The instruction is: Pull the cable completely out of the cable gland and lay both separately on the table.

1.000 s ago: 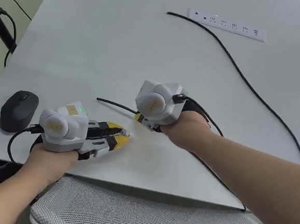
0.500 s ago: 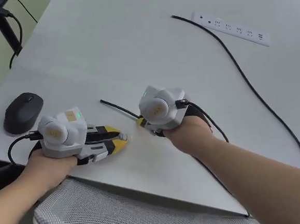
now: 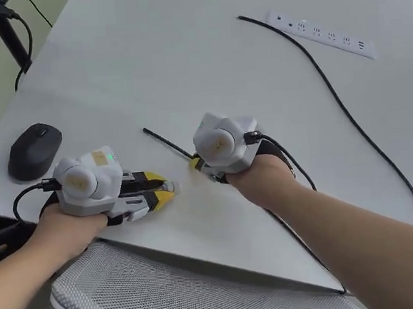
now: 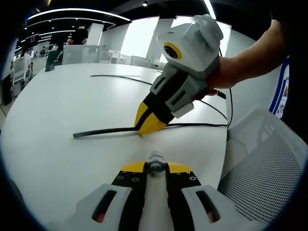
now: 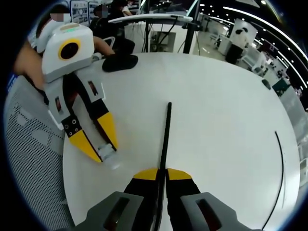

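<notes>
Left gripper (image 3: 162, 188): held low and nearly level, jaws closed on the cable gland (image 4: 155, 158), tips aimed at your right gripper (image 3: 196, 164). Right gripper: pitched steeply downward, jaws pressed together on the cable (image 5: 166, 130), with its tips just ahead of the left tips and not touching them. Your left hand (image 3: 62, 227) and right hand (image 3: 260, 180) each grasp a housing from behind the jaws, and both forearms extend back behind them.

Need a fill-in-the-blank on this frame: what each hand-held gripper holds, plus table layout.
The right hand-held gripper is shut on the cable, which is ___ in colour.
The cable gland sits between the jaws of the left hand-held gripper, with the cable pulled ___ of it.
The mouse lies on the table nearest the ___ hand-held gripper.
Missing: black; out; left
</notes>
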A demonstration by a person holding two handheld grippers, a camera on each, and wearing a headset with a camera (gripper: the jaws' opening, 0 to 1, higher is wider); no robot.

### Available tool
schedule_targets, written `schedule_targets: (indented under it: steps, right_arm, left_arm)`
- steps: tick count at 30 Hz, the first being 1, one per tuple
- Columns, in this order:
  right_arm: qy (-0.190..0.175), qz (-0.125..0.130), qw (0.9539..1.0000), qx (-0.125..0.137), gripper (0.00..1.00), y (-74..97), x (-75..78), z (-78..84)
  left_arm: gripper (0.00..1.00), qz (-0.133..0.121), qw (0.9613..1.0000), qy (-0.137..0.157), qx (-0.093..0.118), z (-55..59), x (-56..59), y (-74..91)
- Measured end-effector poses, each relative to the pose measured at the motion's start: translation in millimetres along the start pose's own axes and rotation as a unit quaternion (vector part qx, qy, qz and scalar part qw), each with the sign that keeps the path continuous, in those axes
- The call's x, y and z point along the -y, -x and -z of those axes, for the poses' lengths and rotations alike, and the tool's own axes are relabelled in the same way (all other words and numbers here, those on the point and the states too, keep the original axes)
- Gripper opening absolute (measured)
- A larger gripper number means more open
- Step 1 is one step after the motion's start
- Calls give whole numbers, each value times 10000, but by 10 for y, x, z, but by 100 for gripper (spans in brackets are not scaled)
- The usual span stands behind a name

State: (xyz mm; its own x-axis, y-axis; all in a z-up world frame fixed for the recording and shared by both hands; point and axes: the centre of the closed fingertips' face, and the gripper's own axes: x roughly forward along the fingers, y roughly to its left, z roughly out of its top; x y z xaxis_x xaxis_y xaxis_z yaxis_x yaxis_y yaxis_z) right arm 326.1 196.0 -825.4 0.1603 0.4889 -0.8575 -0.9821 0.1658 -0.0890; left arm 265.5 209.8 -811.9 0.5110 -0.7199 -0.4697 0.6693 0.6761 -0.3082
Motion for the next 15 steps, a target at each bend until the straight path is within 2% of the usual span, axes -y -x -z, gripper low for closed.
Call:
schedule_targets:
  steps: [10, 15]
  right_arm:
    - [27, 16, 10000, 13, 4, 1, -28, -23]
    - [-78, 65, 9999, 136, 5, 52, 23, -80]
  left_arm:
    - [18, -23, 10000, 38, 4, 0, 6, 13]
    - [19, -29, 10000, 57, -11, -5, 4, 3]
